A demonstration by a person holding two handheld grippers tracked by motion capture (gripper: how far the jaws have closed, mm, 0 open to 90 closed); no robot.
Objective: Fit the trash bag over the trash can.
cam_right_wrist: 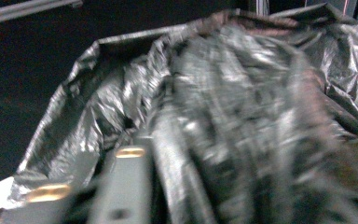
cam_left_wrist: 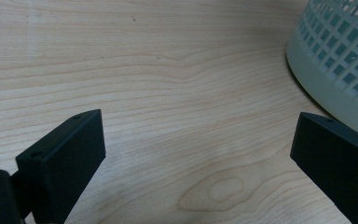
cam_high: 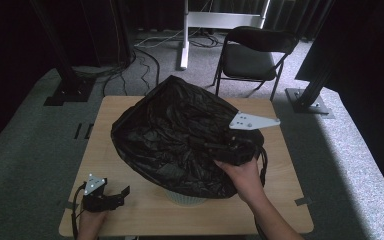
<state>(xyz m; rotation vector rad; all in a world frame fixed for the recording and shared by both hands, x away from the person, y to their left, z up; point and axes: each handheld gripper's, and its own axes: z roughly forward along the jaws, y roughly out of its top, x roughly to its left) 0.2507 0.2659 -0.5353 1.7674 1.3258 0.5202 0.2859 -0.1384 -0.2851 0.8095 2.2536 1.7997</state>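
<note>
From where I stand, the person's right hand (cam_high: 242,176) reaches forward from about 5 o'clock on the table (cam_high: 280,150), forearm angled in toward the centre, and grips the right gripper (cam_high: 219,146) pressed into the side of a big black plastic bag (cam_high: 175,135). The bag sits crumpled over a pale lattice basket (cam_high: 185,199) in the middle of the table, and just the basket's foot peeks out at its 6 o'clock edge. In the right gripper view the creased, shiny plastic (cam_right_wrist: 242,121) is close up and blurred; I cannot tell how far those jaws are parted or whether they have any of it pinched. The left hand (cam_high: 91,222) rests low at about 7 o'clock, near the table's near edge, holding the left gripper (cam_high: 126,192) pointed toward 3 o'clock. Its 2 jaws stand wide apart over bare wood with nothing between them, the basket's wall (cam_left_wrist: 340,60) just beyond the right one.
</note>
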